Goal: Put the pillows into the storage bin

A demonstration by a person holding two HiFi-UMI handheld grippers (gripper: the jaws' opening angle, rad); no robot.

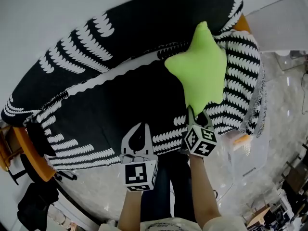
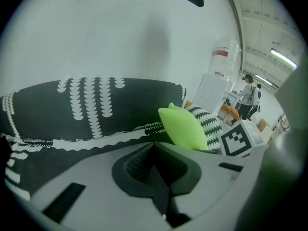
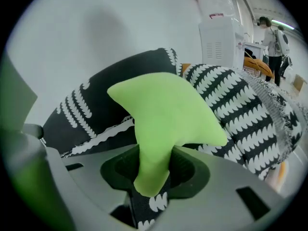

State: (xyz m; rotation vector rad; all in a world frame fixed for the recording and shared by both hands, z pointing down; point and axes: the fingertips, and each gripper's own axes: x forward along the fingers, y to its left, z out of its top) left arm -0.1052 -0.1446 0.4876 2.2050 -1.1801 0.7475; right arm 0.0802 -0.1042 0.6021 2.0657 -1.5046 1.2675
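Observation:
A lime-green star-shaped pillow (image 1: 199,66) hangs just above the black-and-white patterned sofa (image 1: 110,95), near its right end. My right gripper (image 1: 197,114) is shut on the pillow's lowest point. In the right gripper view that green tip (image 3: 151,162) is pinched between the grey jaws, and the right gripper (image 3: 154,170) fills the lower part of the view. My left gripper (image 1: 141,126) hovers over the sofa's front edge, jaws together, nothing in them. From the left gripper (image 2: 156,170) view the pillow (image 2: 185,129) shows to the right.
A clear plastic box (image 1: 248,153) with an orange clip stands on the floor right of the sofa. An orange chair frame (image 1: 26,153) stands at the left. A white water dispenser (image 3: 219,32) and a person (image 2: 249,95) are beyond the sofa's right end.

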